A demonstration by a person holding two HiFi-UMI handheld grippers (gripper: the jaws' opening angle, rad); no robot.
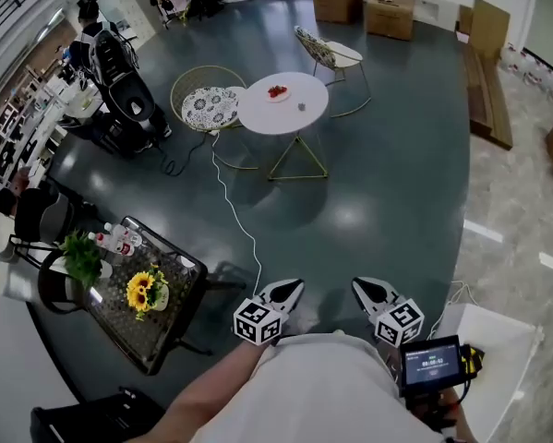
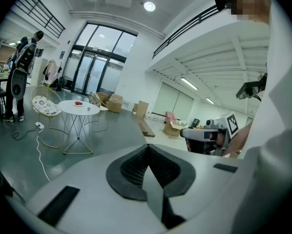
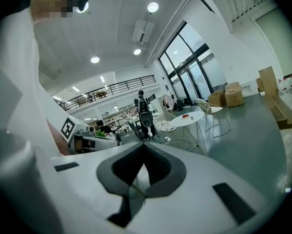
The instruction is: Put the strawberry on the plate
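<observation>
the strawberry (image 1: 276, 90) shows red, seemingly on the plate (image 1: 285, 96), on the far white table (image 1: 299, 113) — well apart, straight ahead of the left hand-held gripper (image 1: 283, 294); left and right hand-held gripper (image 1: 369, 293) are both closed, empty — near the body.

Head view downward; both others toward far table (image 1: 276, 118)

Round white table (image 1: 290, 113) far centre on dark floor. Small plate (image 1: 278, 98) on it carries red fruit (image 1: 276, 90), too small to identify. Wire chair (image 1: 210, 107) with patterned cushion just left of table. Cardboard boxes (image 1: 364, 3) far behind. White cable (image 1: 234, 212) runs from table toward near edge. Near left, dark side table (image 1: 179, 280) holds sunflowers (image 1: 143, 291). Left gripper (image 1: 293, 288) and right gripper (image 1: 363, 286) low at near centre, well apart from table.
</observation>
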